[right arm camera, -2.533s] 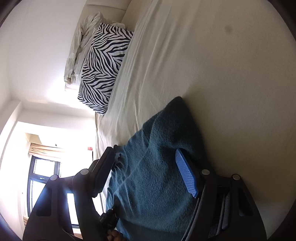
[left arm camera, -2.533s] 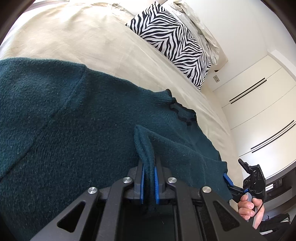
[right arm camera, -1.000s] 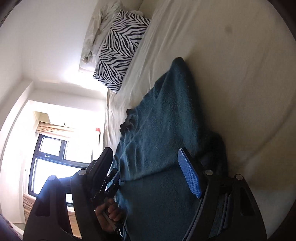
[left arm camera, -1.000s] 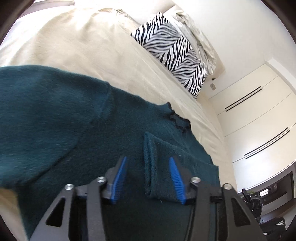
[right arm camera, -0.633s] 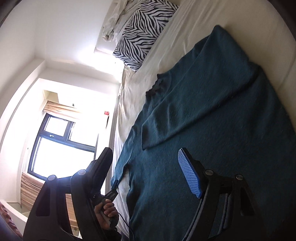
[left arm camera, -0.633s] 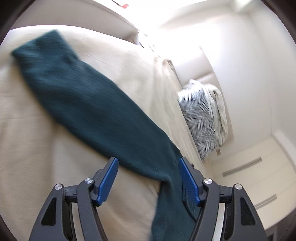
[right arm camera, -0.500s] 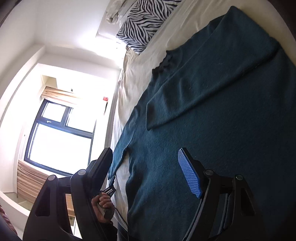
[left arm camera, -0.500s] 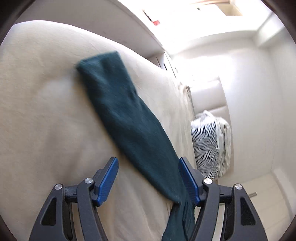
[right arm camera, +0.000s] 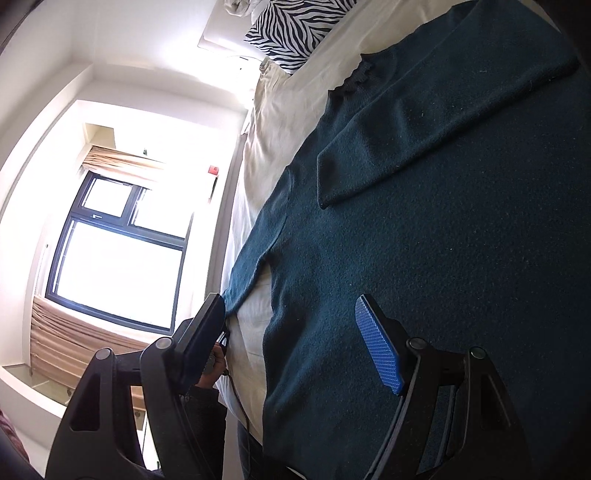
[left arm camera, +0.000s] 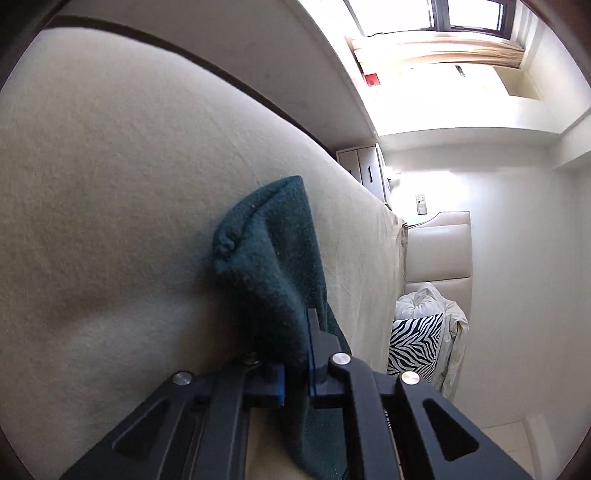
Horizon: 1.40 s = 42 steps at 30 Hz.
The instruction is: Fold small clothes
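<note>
The left gripper [left arm camera: 295, 373] has just closed its fingers on the sweater's outstretched sleeve [left arm camera: 269, 258]. The right gripper [right arm camera: 291, 339] hovers with fingers apart over the sweater [right arm camera: 443, 258], spread on the bed [left arm camera: 110, 184]. One sleeve [right arm camera: 424, 122] already lies folded across the body; next, this one probably needs carrying inward likewise.

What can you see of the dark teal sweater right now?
The sweater is a dark teal, fuzzy knit lying flat on the cream bed sheet, neckline toward the zebra pillow. One sleeve is folded across the chest. The other sleeve stretches out sideways, its cuff bunched, and the left tool has just closed on it. The open right tool hovers over the lower body, not gripping.
</note>
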Each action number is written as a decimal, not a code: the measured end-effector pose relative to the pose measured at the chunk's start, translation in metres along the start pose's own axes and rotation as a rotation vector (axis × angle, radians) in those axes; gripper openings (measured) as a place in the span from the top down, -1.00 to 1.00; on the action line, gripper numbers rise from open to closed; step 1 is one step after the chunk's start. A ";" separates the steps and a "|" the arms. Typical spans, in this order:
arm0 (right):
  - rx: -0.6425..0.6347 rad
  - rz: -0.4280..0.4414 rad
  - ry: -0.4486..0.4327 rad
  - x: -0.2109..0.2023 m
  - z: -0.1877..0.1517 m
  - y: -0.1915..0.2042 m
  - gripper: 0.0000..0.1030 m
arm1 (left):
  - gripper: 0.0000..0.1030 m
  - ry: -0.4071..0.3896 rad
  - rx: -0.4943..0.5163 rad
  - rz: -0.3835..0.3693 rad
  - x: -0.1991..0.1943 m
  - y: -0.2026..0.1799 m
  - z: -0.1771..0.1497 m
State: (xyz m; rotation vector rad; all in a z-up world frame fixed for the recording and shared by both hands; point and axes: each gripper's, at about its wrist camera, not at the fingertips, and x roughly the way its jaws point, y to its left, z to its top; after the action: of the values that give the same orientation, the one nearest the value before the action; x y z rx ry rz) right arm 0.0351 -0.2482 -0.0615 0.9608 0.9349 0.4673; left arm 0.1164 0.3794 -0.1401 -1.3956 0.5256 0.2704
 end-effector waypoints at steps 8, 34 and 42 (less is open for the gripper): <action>0.052 -0.020 -0.046 -0.026 0.016 -0.040 -0.42 | 0.86 0.125 0.708 0.015 0.024 -0.153 -0.146; 0.193 0.031 0.235 0.131 0.080 -0.045 -0.04 | 0.74 0.142 1.679 0.176 0.031 -0.122 -0.415; -0.069 -0.105 0.239 0.125 0.089 0.004 0.86 | -0.17 0.171 1.569 0.139 0.020 -0.122 -0.395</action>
State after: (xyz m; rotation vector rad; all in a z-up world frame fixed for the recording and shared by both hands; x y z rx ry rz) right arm 0.1771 -0.2014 -0.0943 0.7996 1.1716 0.5294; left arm 0.1163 -0.0295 -0.0785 0.1498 0.7151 -0.1746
